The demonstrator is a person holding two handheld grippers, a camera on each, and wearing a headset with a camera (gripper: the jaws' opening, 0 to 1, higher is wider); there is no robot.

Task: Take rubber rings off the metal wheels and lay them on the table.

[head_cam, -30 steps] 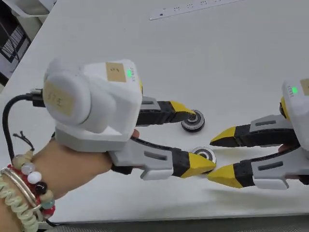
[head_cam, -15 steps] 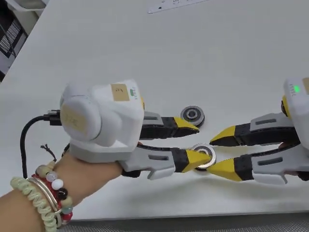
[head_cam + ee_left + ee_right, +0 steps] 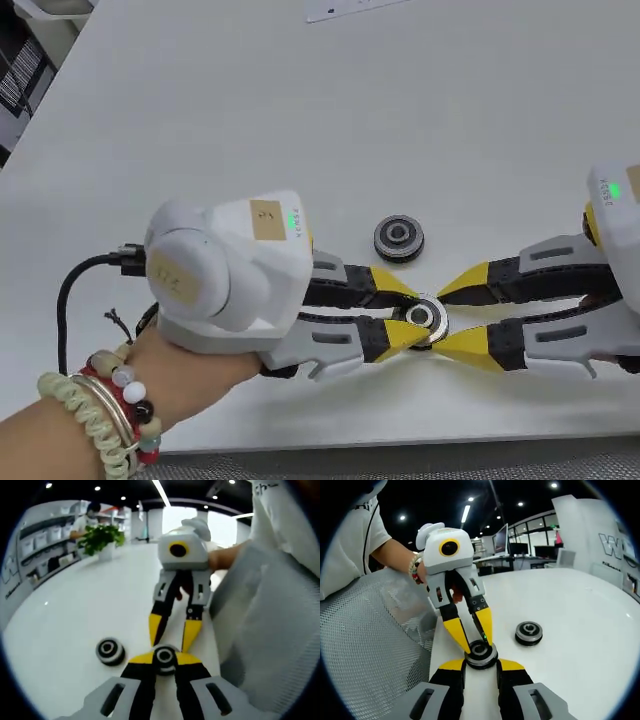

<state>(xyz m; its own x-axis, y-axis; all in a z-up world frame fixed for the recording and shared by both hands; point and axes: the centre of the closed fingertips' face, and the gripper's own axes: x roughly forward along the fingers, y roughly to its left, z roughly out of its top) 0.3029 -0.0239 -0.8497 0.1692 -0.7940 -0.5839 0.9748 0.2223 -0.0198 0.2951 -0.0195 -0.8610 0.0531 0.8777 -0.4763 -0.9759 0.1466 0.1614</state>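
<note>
A metal wheel (image 3: 425, 318) with a black rubber ring lies near the table's front edge. My left gripper (image 3: 410, 312) comes at it from the left and is shut on it, its yellow tips against the rim. My right gripper (image 3: 442, 320) meets it from the right, its tips pressed to the same wheel. In the left gripper view the wheel (image 3: 165, 657) sits between my own jaws, with the right gripper (image 3: 172, 630) facing me. The right gripper view has the wheel (image 3: 481, 654) between its jaws and the left gripper (image 3: 472, 632) opposite.
A second ringed wheel (image 3: 399, 238) lies flat just beyond the held one, also seen as a wheel (image 3: 111, 651) and a wheel (image 3: 528, 632). A white power strip (image 3: 345, 8) lies at the far edge of the white table (image 3: 250, 120). A mesh chair (image 3: 375, 645) stands close by.
My left gripper has slid right and narrowed its jaws onto the near wheel. The right gripper's tips have drawn in around the same wheel. The far wheel has stayed put.
</note>
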